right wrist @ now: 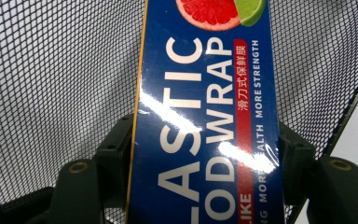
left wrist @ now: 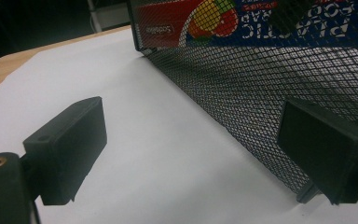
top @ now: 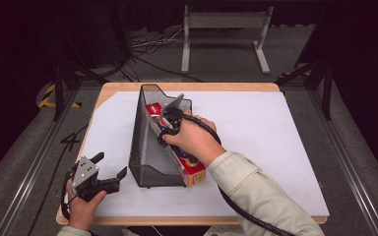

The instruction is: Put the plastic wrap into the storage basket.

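A wooden table [top: 113,89] covered by a white sheet [top: 256,132] is set on grey carpeted floor [top: 24,162]. A white metal stand [top: 225,30] and loose cables [top: 147,46] are seen beyond; the surroundings are left dark.

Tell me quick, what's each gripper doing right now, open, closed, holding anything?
Left gripper: open, holding nothing, beside the mesh file holder.
Right gripper: closed on the plastic wrap box, inside the holder.
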Motion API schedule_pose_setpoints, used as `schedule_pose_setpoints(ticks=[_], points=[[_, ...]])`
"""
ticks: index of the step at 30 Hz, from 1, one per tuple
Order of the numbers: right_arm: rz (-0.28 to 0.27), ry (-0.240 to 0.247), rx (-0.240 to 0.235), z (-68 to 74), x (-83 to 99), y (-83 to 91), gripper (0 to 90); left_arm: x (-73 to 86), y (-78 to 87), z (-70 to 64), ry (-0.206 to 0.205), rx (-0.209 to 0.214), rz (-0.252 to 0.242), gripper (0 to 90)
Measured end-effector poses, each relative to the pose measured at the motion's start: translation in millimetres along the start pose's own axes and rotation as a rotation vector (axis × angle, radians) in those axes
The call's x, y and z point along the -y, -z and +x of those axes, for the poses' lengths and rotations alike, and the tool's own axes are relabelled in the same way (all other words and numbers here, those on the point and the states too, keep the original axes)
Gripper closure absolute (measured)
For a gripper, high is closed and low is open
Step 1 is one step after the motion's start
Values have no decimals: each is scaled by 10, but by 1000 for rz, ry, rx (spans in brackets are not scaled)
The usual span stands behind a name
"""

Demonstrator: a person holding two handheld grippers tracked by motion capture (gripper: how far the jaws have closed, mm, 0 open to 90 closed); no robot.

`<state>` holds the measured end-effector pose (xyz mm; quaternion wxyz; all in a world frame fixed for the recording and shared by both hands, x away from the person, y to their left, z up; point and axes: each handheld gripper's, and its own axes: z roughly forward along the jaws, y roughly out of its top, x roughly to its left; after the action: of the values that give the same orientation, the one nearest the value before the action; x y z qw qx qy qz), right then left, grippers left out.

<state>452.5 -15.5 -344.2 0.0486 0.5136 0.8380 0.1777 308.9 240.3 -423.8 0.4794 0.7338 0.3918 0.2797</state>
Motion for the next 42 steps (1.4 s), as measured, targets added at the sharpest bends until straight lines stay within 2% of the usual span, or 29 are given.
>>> schedule_pose_setpoints(ticks=[10, 16, 22, 31, 42], points=[[19, 0, -7, -32, -18, -40, 360, 0, 0, -5, 2, -1, 0, 91], [-17, 8, 0, -25, -14, -17, 313, -3, -1, -4, -1, 2, 0, 91], [-21, 24, -1, -27, 1, -15, 288, -3, -2, -3, 2, 2, -1, 91], [-63, 36, 4, -57, 41, 7, 230, -4, -3, -3, -1, 1, 2, 90], [-77, 37, 6, -96, 52, 33, 208, -3, -3, -2, -1, 1, 2, 90]])
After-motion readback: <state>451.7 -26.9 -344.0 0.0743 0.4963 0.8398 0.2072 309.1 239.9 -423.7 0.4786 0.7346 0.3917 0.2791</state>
